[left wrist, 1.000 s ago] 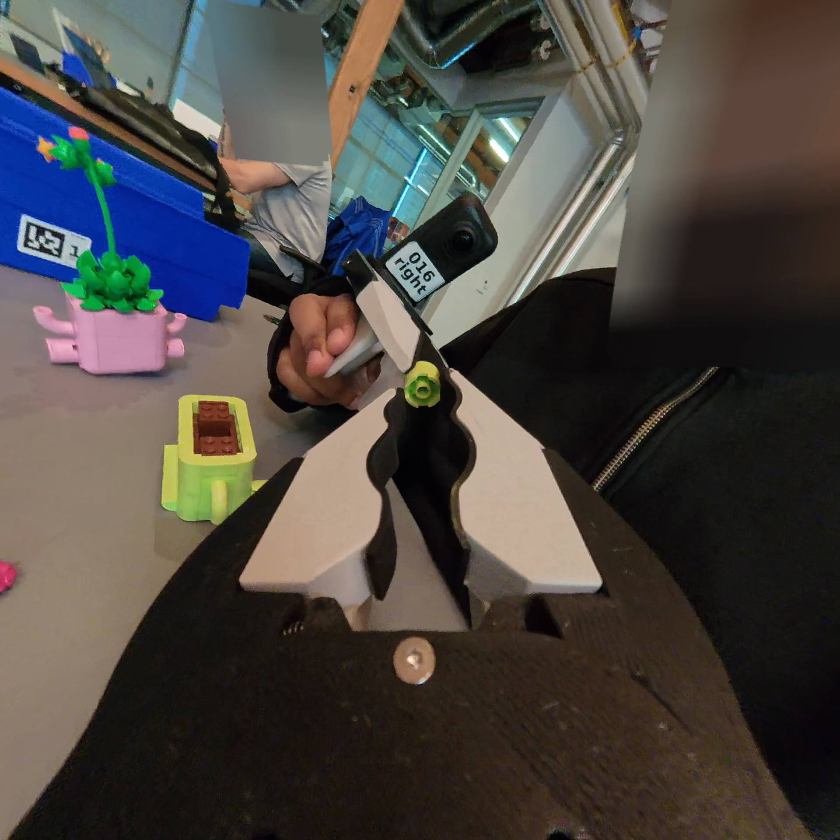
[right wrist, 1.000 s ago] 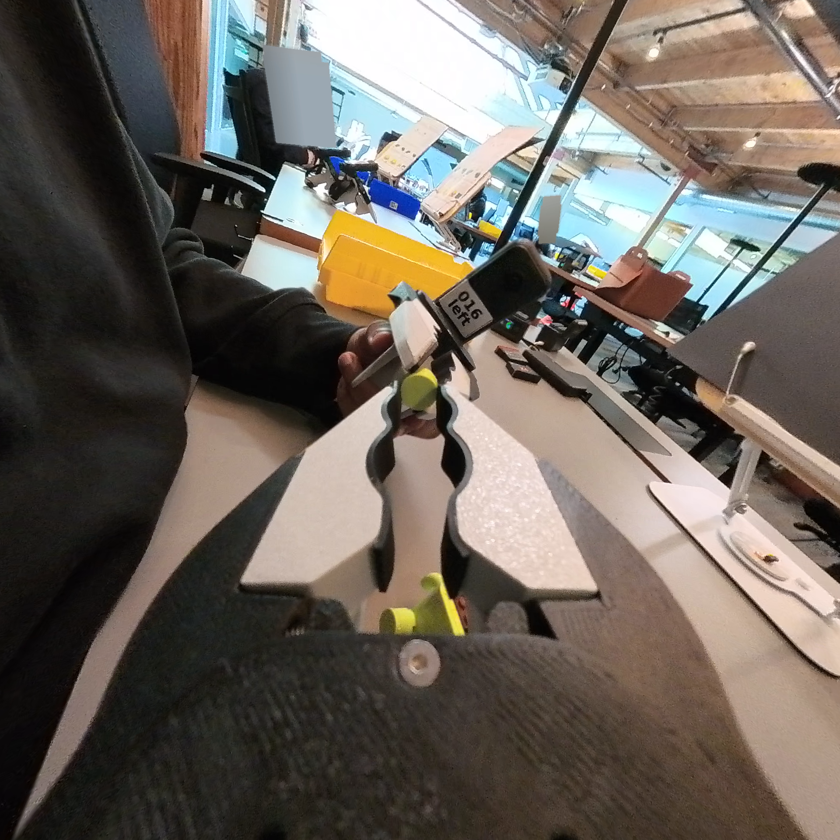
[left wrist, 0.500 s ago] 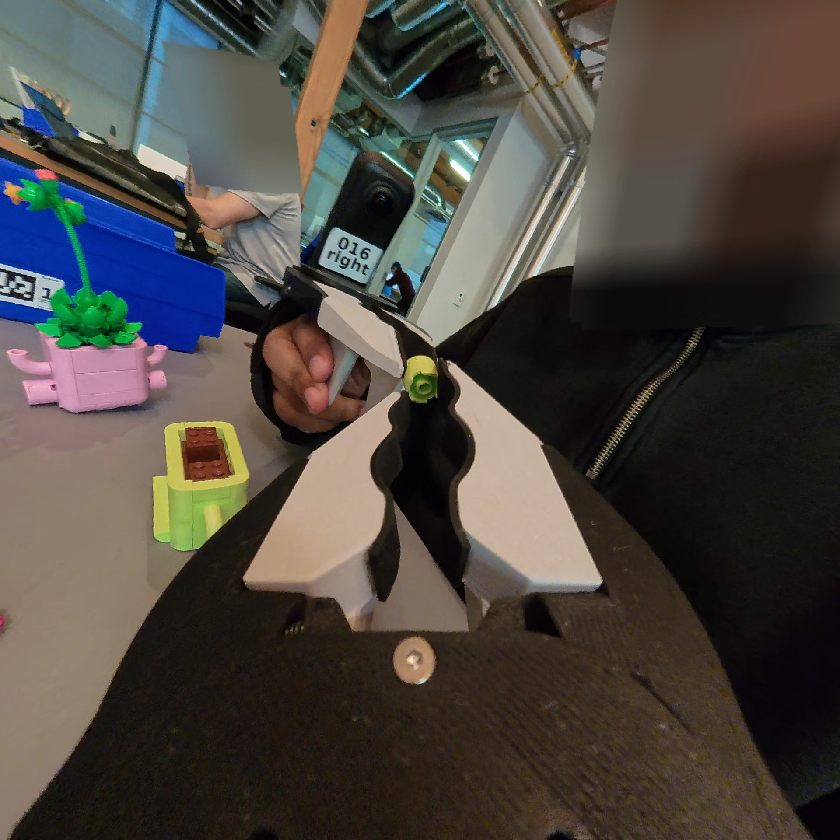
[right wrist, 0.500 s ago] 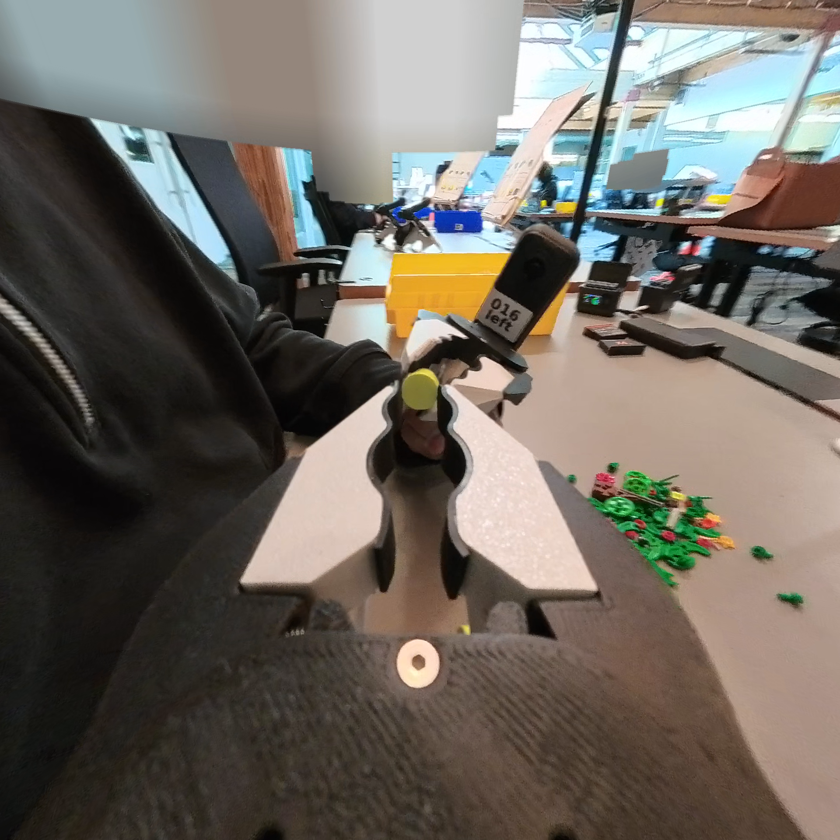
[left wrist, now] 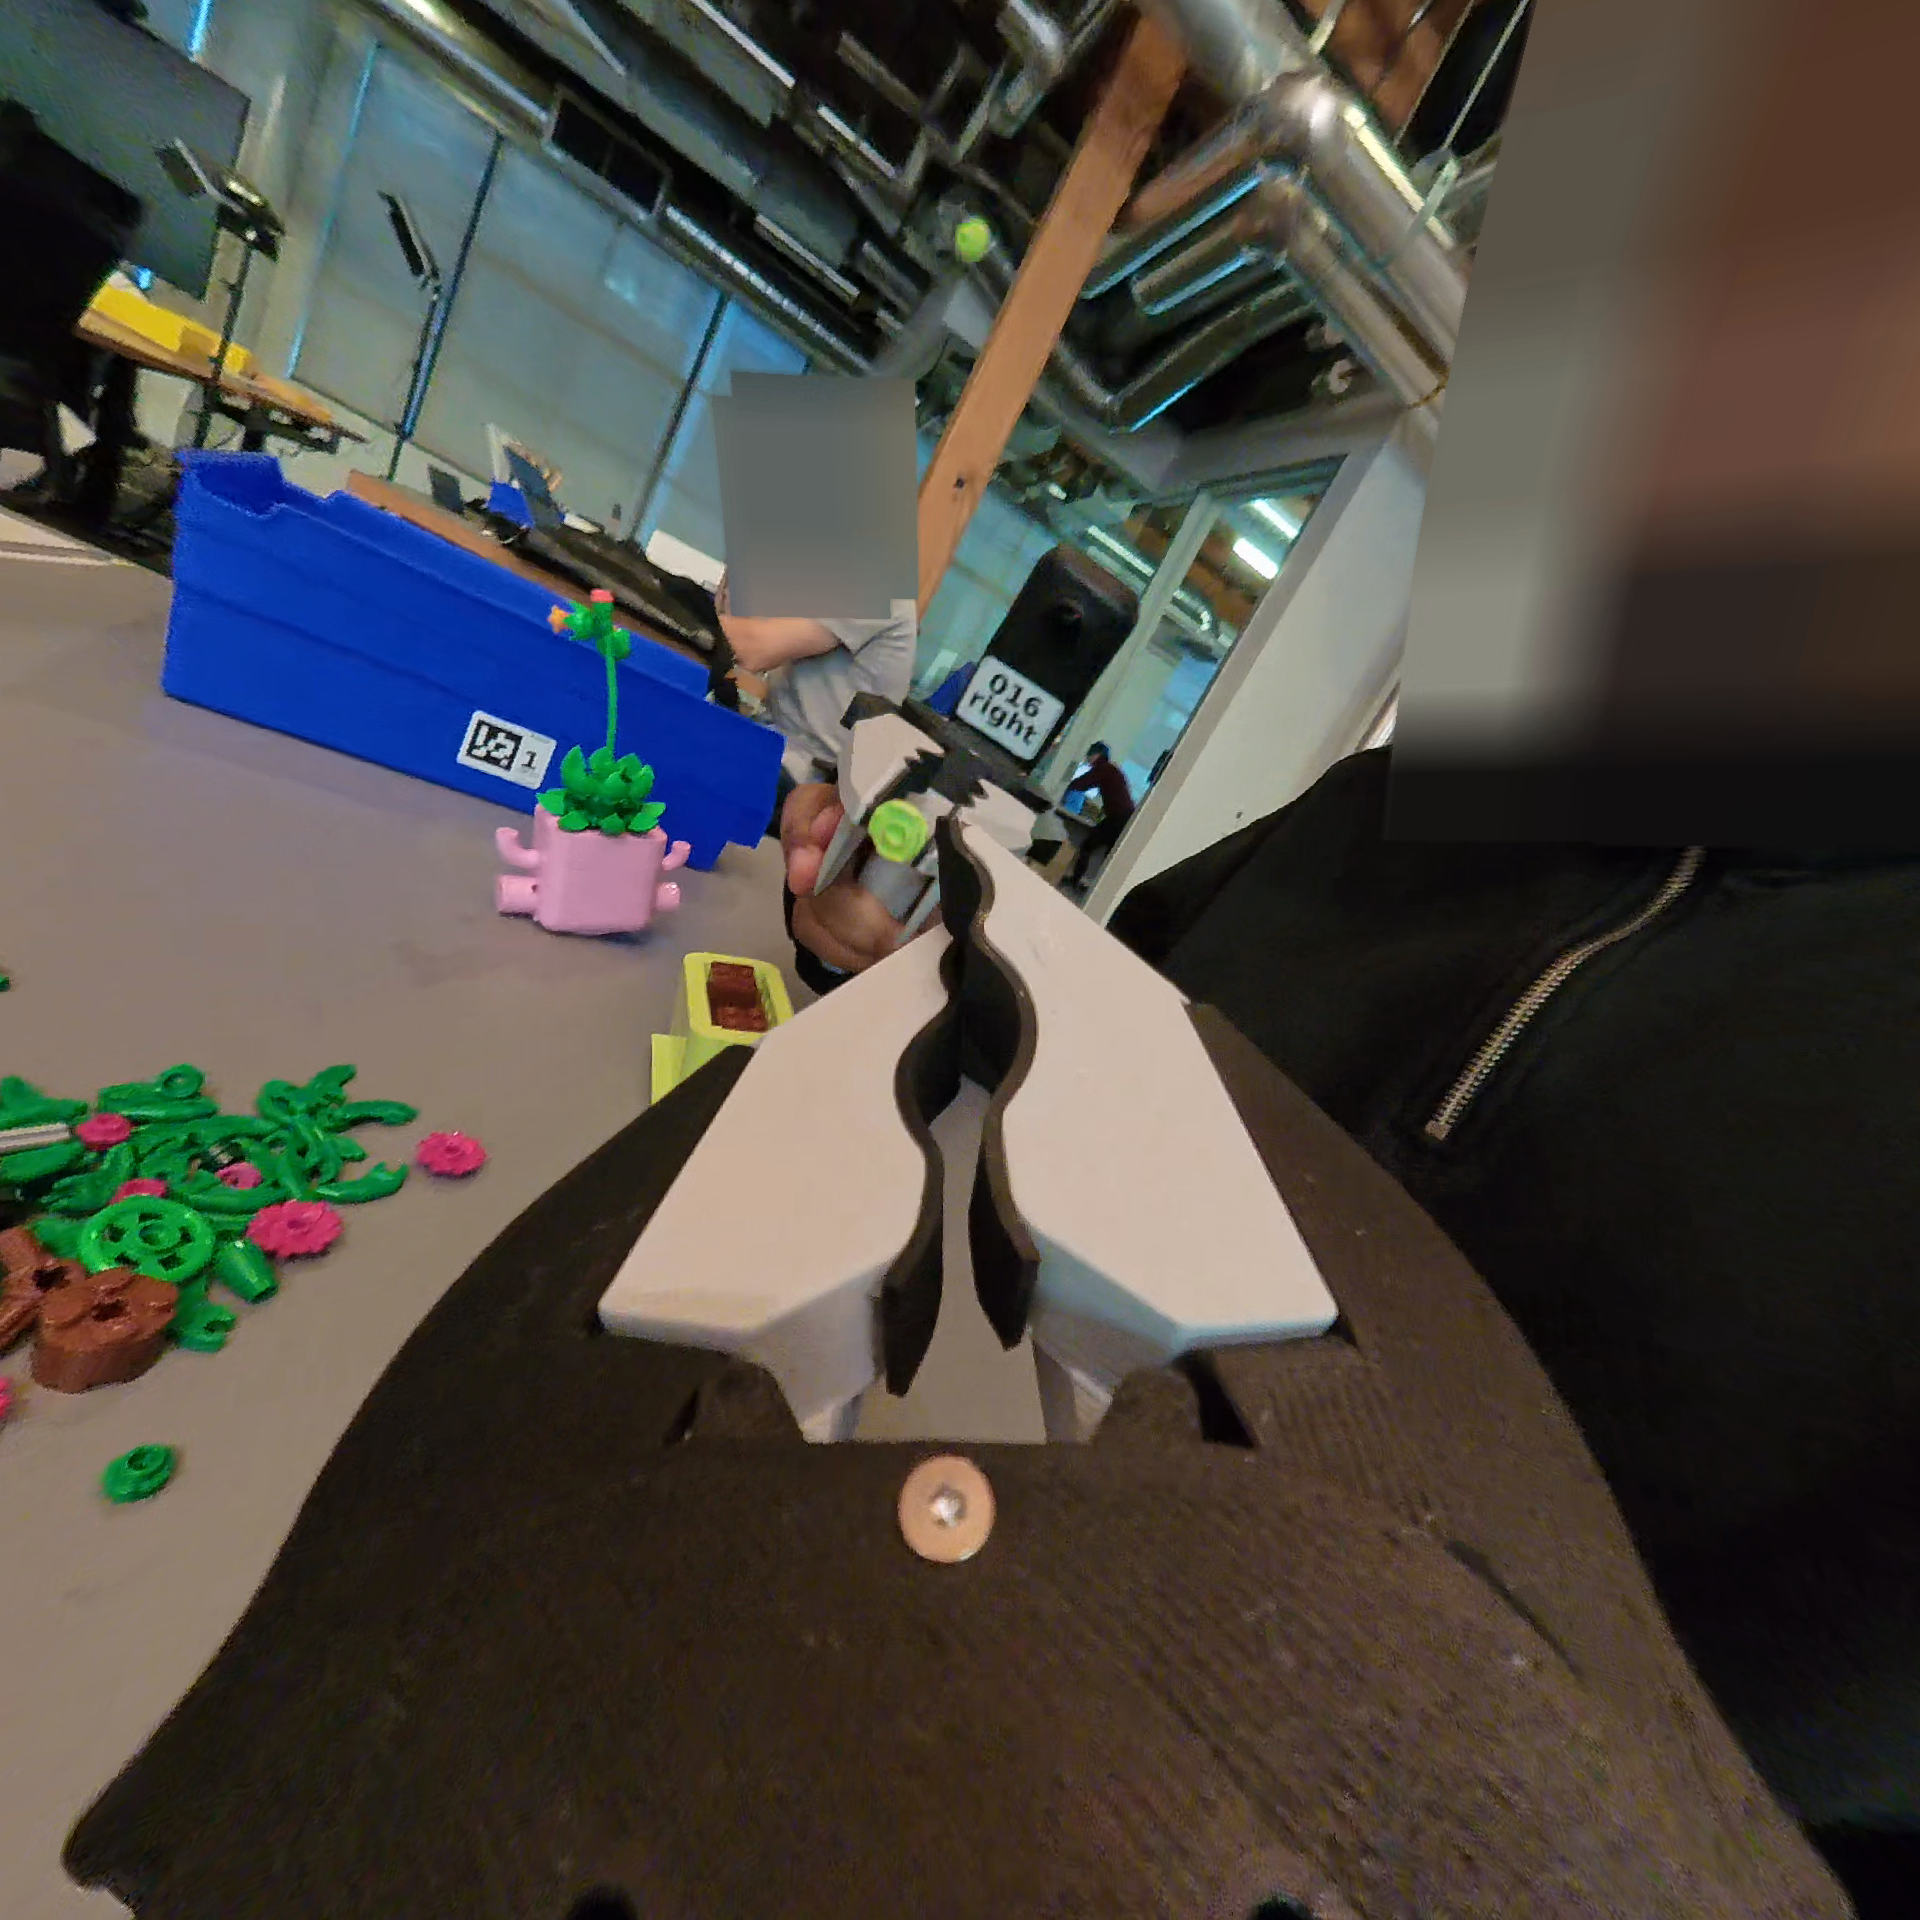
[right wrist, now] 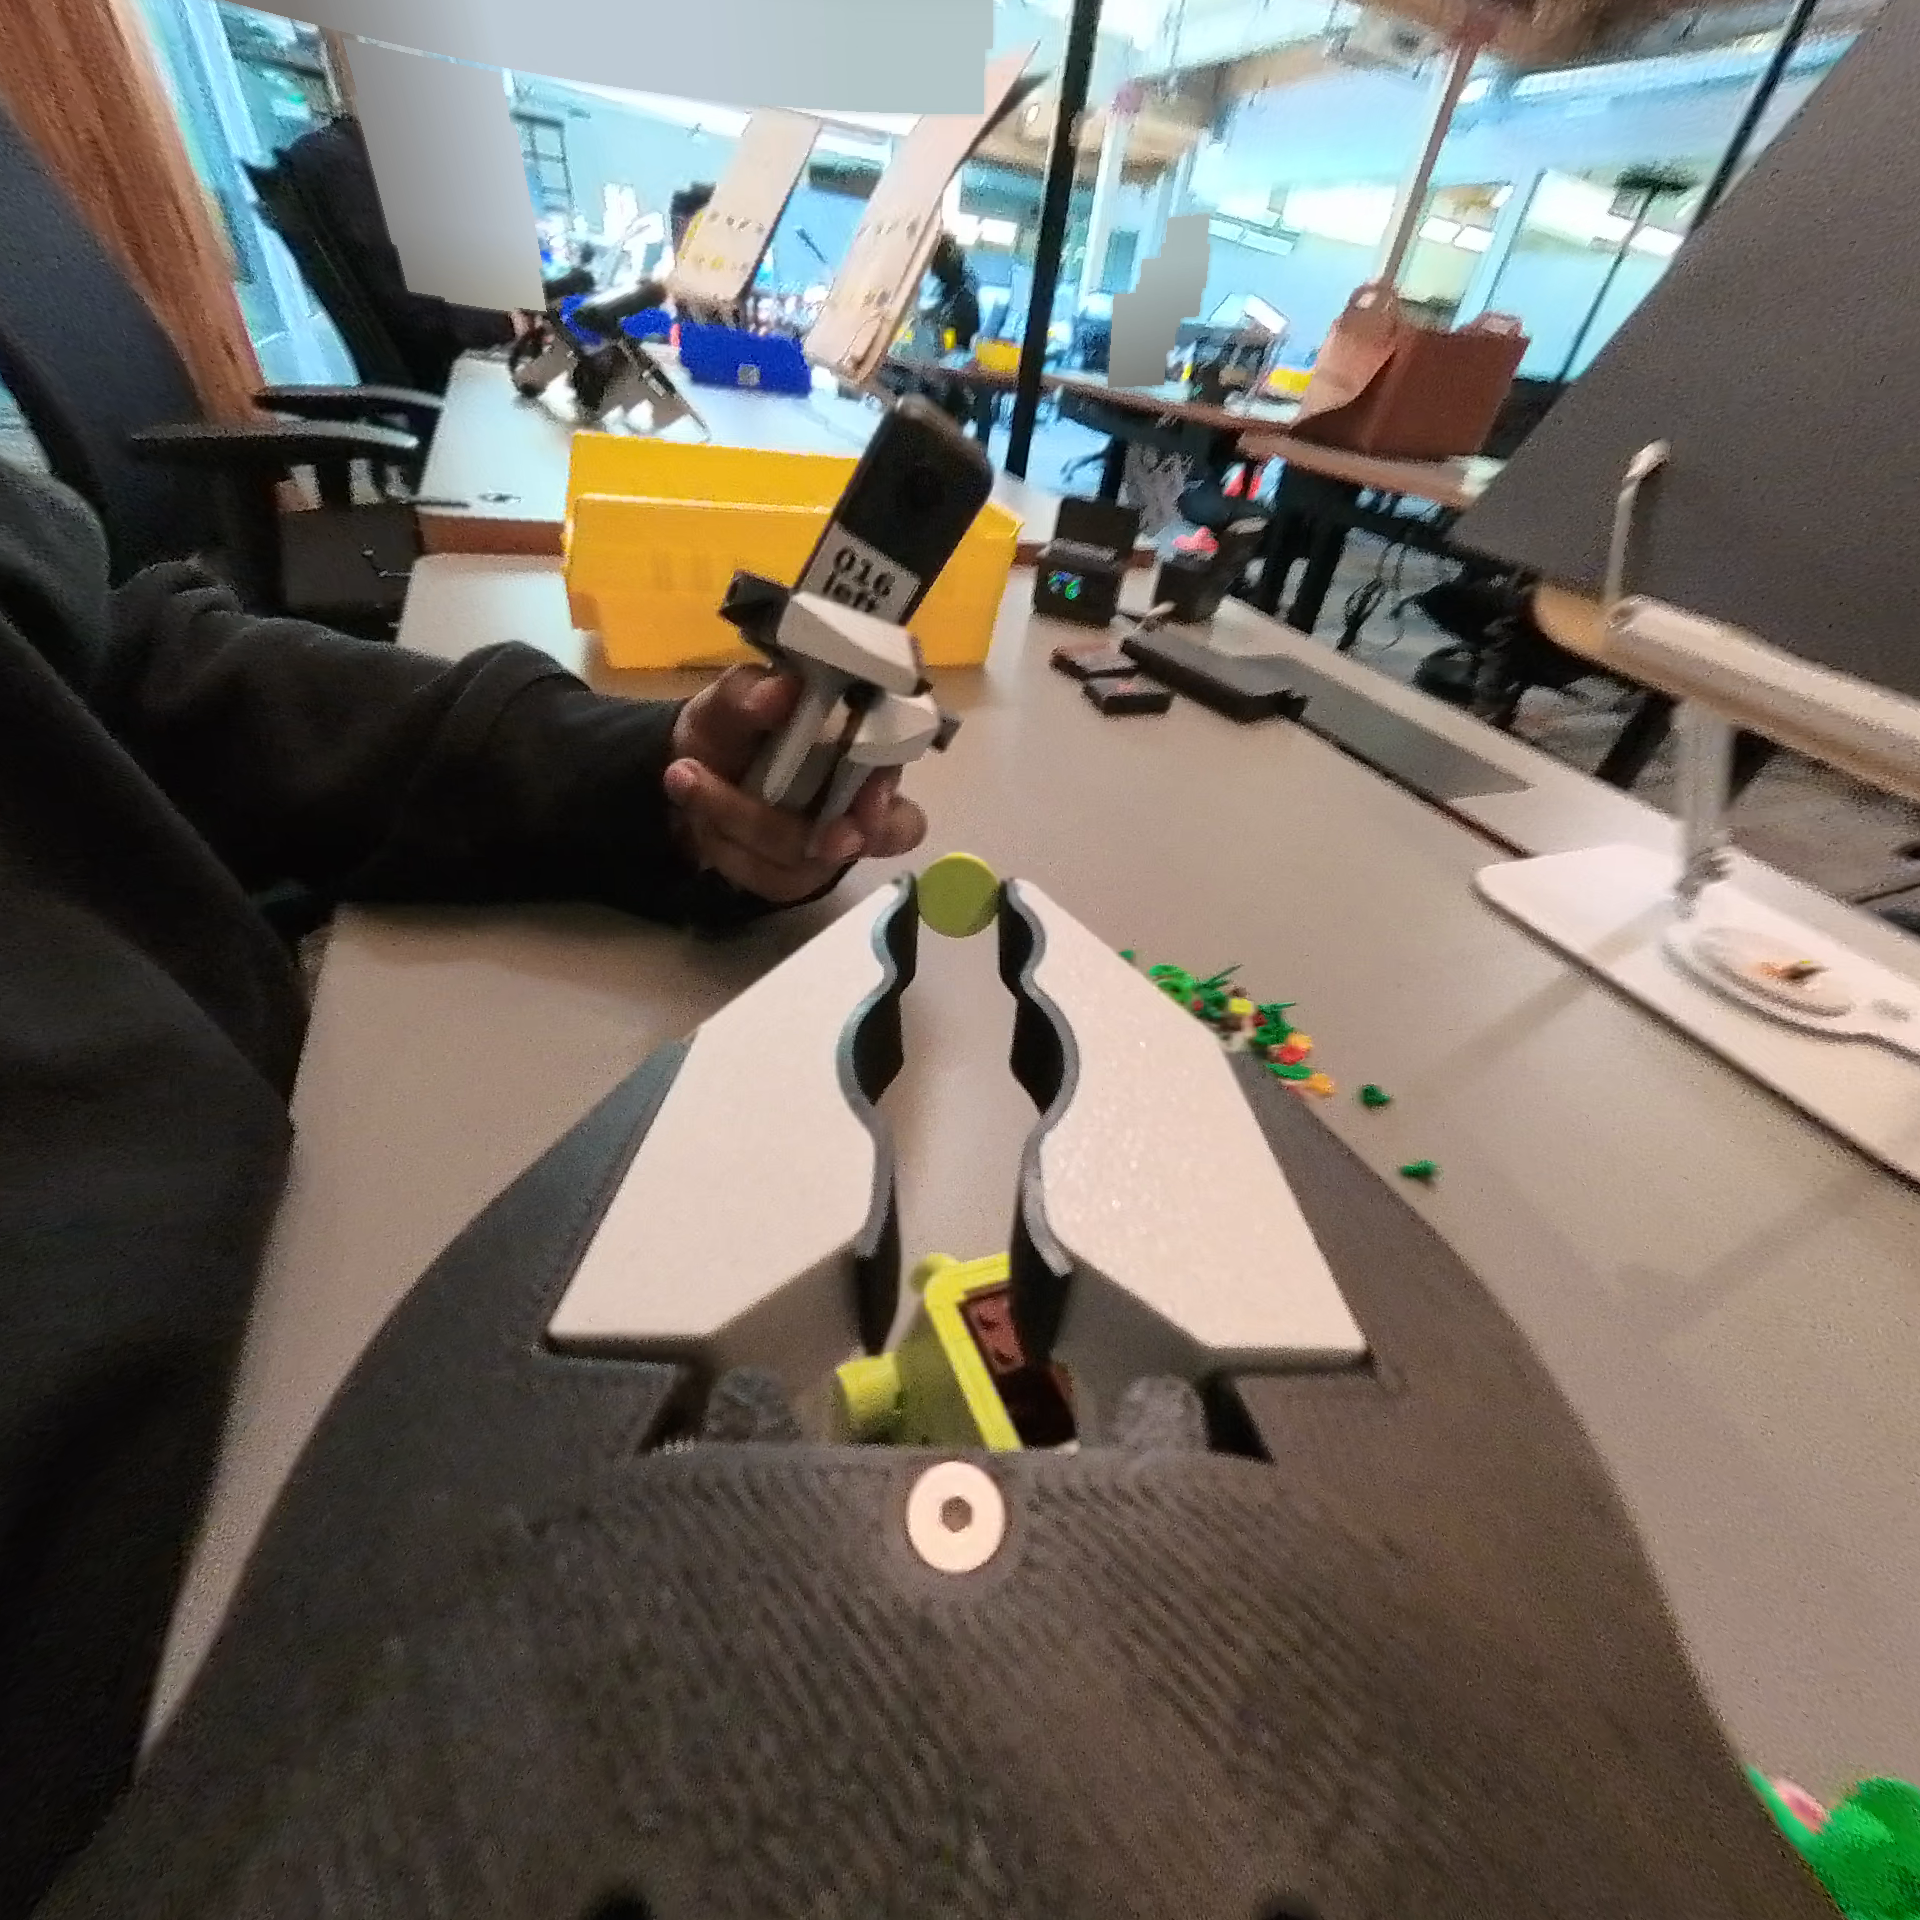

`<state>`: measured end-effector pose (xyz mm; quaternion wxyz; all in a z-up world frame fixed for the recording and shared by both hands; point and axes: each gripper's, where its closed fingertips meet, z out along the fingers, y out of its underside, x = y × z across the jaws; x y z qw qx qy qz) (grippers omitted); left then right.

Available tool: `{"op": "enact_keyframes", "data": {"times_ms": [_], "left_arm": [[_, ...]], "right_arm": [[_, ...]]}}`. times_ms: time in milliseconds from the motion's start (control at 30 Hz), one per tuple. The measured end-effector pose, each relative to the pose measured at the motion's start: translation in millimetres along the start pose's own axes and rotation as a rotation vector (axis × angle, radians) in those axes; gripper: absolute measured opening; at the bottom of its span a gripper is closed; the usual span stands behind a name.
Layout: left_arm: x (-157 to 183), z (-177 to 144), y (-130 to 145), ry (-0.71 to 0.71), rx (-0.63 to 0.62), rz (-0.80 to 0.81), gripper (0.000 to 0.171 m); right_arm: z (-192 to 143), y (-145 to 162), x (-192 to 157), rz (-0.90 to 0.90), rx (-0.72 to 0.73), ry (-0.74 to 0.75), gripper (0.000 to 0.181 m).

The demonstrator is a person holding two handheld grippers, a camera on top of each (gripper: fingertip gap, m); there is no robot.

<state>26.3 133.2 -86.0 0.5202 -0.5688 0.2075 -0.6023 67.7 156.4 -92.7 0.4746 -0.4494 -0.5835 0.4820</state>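
My right gripper is shut on a small lime-green round piece, held at its fingertips above the grey table. In the left wrist view the piece sits in the right gripper, just left of my left gripper's tips. My left gripper is shut and empty, and it shows farther off in the right wrist view, apart from the piece. A lime-green pot with brown bricks stands on the table below, seen low between the right fingers.
A pink pot with a green plant stands before a blue bin. Loose green and pink pieces lie to the left. A yellow bin and a white lamp base stand beyond. The person's black jacket is close. The tips of one gripper are about 6 cm away from the tips of the other.
The left gripper has come off the lime piece and drawn back; the right gripper keeps it. Both views have swung toward the table.
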Motion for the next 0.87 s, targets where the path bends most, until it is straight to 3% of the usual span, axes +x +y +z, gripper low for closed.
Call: {"op": "enact_keyframes", "data": {"times_ms": [167, 600, 867], "left_arm": [[-0.9, 1.0, 2.6, -0.026, -0.013, 0.015, 0.0], [-7.2, 3.0, 3.2, -0.114, -0.007, 0.077, 0.0], [-31.8, 9.9, 16.8, -0.308, -0.11, 0.159, 0.0]], "right_arm": [[7.1, 8.7, -4.6, 0.021, -0.048, -0.048, 0.014], [18.0, 2.0, -2.6, -0.017, 0.009, -0.006, 0.014], [10.6, -2.5, 3.2, -0.027, 0.039, 0.027, 0.014]]}}
